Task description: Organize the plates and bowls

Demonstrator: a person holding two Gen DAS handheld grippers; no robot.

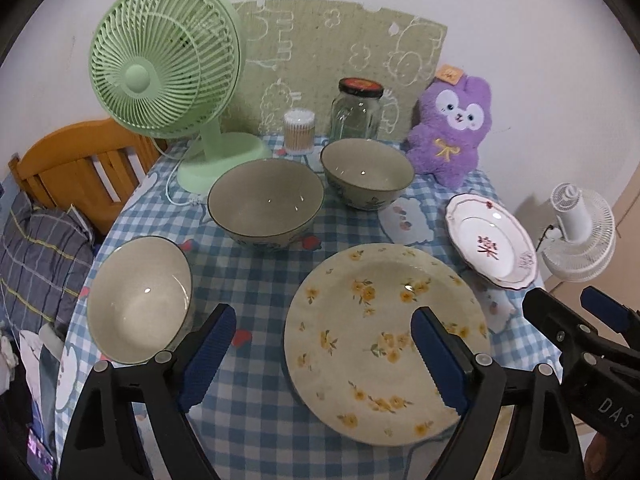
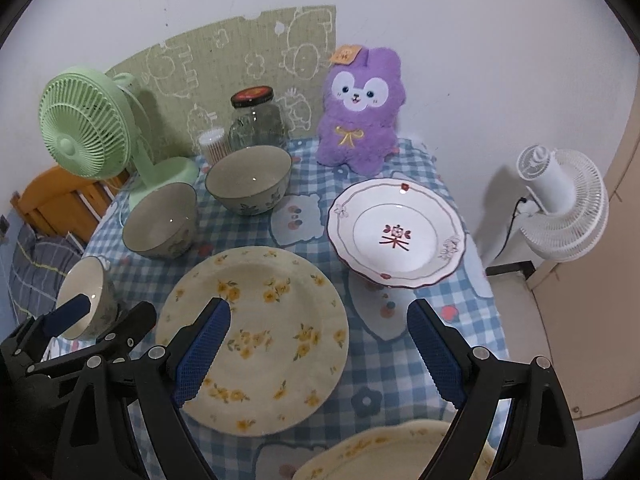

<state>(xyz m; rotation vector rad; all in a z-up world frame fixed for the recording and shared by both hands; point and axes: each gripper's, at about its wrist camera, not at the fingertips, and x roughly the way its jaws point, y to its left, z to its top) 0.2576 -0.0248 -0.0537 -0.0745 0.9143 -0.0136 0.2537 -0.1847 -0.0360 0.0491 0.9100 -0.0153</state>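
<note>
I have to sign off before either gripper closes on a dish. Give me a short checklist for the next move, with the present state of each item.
1. Left gripper open, nothing between its pads: ok.
2. Right gripper open, nothing held: ok.
3. Yellow-flowered plate lies flat with nothing on it: ok.
4. Three bowls upright and not nested: ok.
5. White plate clear of the purple toy: ok.
6. Second flowered dish at the near edge fully on the table: cannot tell.
</note>
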